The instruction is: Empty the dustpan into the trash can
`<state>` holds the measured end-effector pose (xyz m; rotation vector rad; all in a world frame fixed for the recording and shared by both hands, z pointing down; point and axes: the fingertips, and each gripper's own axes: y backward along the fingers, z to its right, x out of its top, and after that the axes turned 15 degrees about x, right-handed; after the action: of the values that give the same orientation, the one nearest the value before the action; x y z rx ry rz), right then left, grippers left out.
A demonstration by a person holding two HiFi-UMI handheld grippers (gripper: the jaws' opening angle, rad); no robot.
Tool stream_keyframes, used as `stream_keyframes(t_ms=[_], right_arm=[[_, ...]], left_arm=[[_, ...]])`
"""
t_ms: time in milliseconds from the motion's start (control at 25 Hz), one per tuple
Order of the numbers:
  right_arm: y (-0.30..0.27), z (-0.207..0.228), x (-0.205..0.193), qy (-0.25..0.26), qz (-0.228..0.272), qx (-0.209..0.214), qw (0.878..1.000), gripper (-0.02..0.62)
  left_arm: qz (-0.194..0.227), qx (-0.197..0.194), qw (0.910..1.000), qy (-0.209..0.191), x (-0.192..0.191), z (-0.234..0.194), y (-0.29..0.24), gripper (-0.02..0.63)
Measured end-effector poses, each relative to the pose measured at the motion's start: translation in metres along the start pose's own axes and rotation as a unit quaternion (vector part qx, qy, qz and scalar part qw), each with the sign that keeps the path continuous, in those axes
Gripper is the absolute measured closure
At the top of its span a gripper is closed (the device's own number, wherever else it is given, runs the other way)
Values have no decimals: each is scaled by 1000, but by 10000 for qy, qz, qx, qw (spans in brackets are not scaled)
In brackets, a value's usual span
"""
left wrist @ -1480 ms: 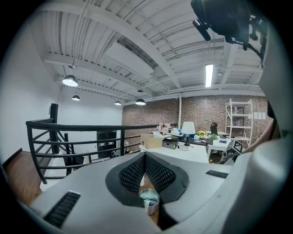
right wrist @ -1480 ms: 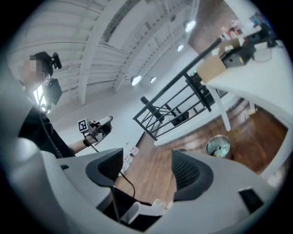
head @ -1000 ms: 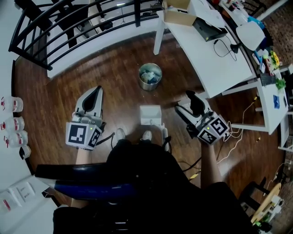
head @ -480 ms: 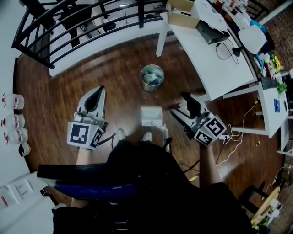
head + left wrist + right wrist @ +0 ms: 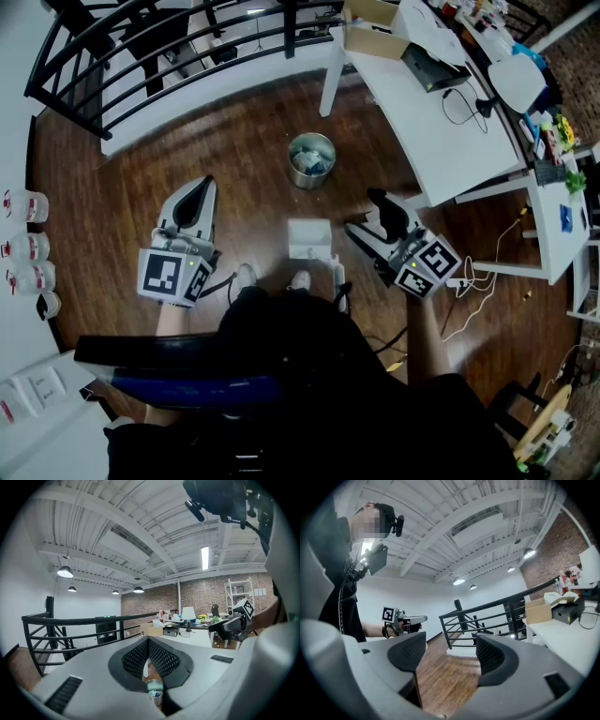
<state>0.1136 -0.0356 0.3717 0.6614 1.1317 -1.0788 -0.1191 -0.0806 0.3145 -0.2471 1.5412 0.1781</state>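
Now | I'm holding left tool (image 5: 199, 187) clenched empty, right tool (image 5: 366, 214) released | dustpan (image 5: 309, 239) sitting short of trash can (image 5: 309, 180) | I'm risking a tilted grab spilling its load beside trash can

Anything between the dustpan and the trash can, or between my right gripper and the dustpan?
Nothing visible. Bare wood floor separates the dustpan from the trash can, and the open right gripper from it.

No word, brand or number is legible. The only signs are black-and-white square code markers (image 5: 161, 274) on the left gripper (image 5: 199, 187) and right gripper (image 5: 368, 217), flanking the round metal trash can (image 5: 311, 159). Print on the red-labelled clear plastic jars (image 5: 26, 249) far left of it is too small to read.
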Motion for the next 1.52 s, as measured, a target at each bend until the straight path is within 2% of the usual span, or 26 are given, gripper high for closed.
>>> stream_keyframes(t_ms=[1080, 1520], right_arm=[[-3, 0, -3, -48, -67, 59, 9999, 255], [-4, 4, 6, 128, 29, -63, 9999, 255]], left_arm=[[-33, -3, 10000, -8, -1, 2, -2, 600], [-90, 16, 9999, -114, -3, 4, -5, 600]])
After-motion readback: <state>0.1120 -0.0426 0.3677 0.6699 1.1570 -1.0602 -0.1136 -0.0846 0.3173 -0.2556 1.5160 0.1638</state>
